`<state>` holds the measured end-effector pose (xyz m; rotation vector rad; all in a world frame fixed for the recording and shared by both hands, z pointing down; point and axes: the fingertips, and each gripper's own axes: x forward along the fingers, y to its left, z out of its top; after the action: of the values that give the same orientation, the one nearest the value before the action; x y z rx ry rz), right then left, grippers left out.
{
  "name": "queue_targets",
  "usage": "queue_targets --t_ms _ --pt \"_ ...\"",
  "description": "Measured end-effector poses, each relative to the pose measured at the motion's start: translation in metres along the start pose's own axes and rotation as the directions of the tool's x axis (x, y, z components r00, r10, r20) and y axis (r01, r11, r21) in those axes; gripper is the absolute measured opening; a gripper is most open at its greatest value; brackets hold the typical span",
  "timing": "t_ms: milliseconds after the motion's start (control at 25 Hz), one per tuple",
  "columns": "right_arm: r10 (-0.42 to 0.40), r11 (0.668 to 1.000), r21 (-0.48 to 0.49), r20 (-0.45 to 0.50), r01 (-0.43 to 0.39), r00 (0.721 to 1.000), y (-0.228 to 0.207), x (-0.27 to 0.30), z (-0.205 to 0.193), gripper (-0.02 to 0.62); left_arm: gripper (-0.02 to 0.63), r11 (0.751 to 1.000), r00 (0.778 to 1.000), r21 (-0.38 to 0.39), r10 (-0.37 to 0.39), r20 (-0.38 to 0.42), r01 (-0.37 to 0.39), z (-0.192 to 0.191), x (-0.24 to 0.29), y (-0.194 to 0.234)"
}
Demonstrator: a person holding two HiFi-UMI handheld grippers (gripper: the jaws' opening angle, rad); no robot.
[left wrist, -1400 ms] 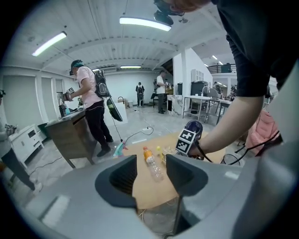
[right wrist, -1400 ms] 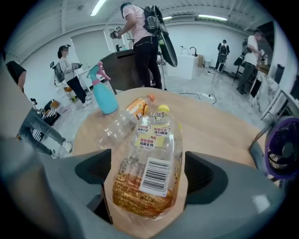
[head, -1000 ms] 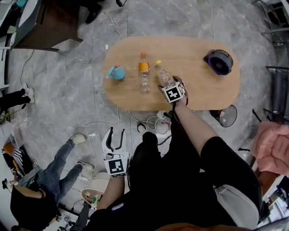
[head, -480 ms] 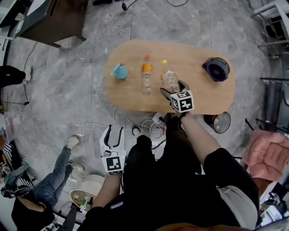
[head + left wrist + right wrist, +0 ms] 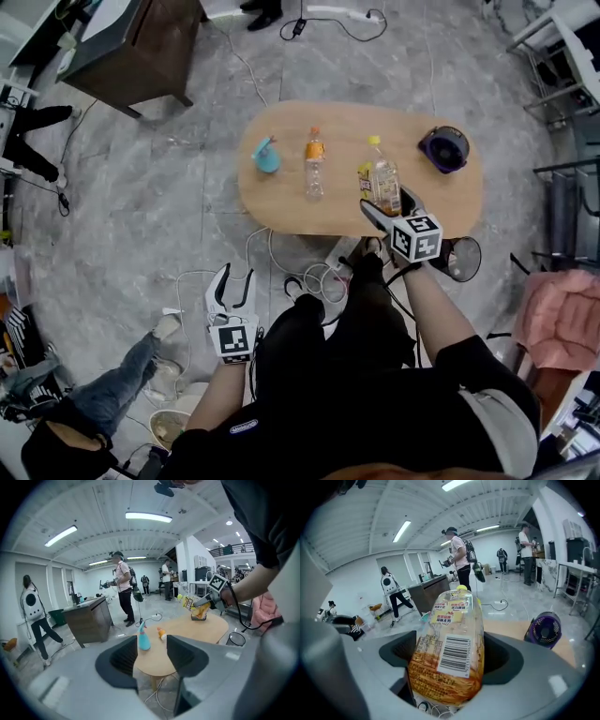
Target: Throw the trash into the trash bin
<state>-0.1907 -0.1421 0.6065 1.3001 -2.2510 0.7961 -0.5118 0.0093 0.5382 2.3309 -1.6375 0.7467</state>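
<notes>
A crumpled clear bottle (image 5: 379,184) with a yellow cap and yellow label is clamped between the jaws of my right gripper (image 5: 385,201), held above the near right edge of the oval wooden table (image 5: 281,202). In the right gripper view the bottle (image 5: 449,648) fills the gap between the jaws. A black wire trash bin (image 5: 462,258) stands on the floor just right of that gripper. My left gripper (image 5: 236,277) hangs low over the floor at the left, open and empty; its view shows the bin (image 5: 236,639) beside the table.
On the table lie an orange-capped bottle (image 5: 314,163), a blue spray bottle (image 5: 267,155) and a purple fan (image 5: 443,148). Cables and a power strip (image 5: 323,267) lie under the table's near edge. A dark desk (image 5: 141,47) stands far left. People stand around.
My right gripper has lifted the yellow-capped bottle off the table and carried it toward the near right edge, closer to the bin. The left gripper stayed low.
</notes>
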Motion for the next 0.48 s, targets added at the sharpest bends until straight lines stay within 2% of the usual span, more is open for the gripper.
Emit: queue_targets --t_ms 160,280,480 --pt "-0.013 0.999 0.049 0.032 0.011 0.999 0.01 -0.049 0.005 0.454 0.201 1.0 0.999 0.022 -0.012 0.032 0.011 0.011 -0.021 0.004" --pt "-0.019 0.997 0.072 0.067 0.014 0.998 0.011 -0.08 0.008 0.454 0.201 0.999 0.999 0.041 -0.024 0.028 0.023 0.013 -0.029 -0.003" --pt "-0.021 0.994 0.111 0.148 0.004 0.989 -0.009 -0.119 0.008 0.454 0.202 0.995 0.998 0.08 -0.056 0.032 0.053 0.024 -0.026 -0.039"
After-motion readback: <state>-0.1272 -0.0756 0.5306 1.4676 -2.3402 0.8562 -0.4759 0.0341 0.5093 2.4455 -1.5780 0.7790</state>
